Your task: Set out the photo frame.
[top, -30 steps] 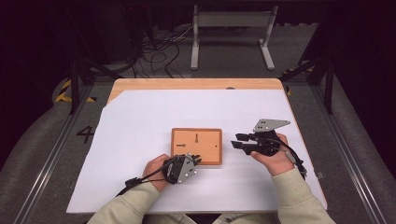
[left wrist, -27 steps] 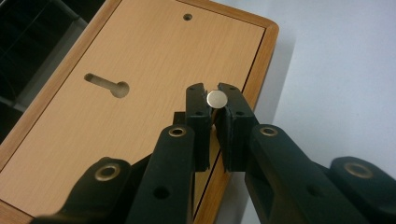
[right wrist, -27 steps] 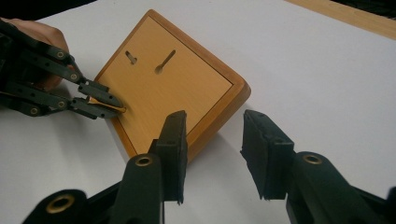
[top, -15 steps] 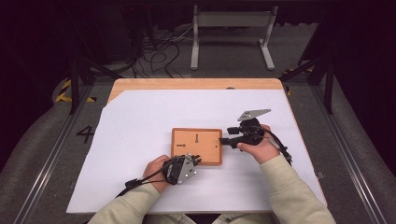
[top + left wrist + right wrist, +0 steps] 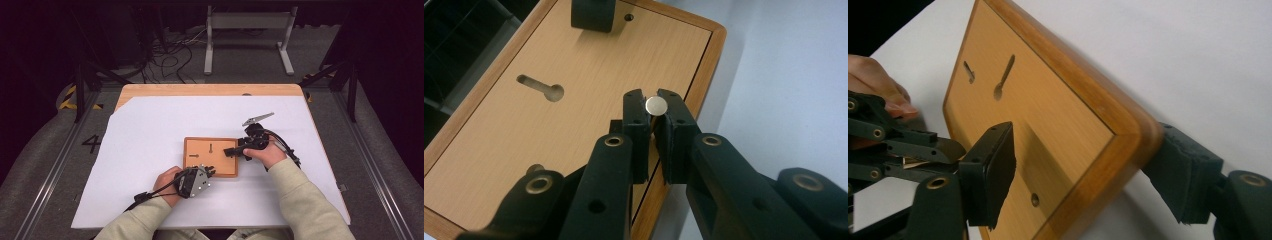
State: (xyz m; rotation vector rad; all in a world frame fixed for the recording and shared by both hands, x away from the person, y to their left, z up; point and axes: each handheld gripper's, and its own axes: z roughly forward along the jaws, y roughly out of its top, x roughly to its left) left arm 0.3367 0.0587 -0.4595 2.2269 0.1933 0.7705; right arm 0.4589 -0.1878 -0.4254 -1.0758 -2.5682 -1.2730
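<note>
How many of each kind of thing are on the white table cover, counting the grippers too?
Wooden board: 1
Round-headed metal pin: 1
Grippers, left gripper and right gripper: 2
Total: 4

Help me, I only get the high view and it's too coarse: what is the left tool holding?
Observer: The left tool is shut on a small metal pin with a round flat head, by the edge of the board.
Operator: And those dark marks on the board?
Observer: They are keyhole slots cut into its face.
Operator: Has the right tool gripped the board?
Observer: No. The right tool has just been opening; the board's corner sits between its jaws, one over the face, one outside the rim, not clamped.
</note>
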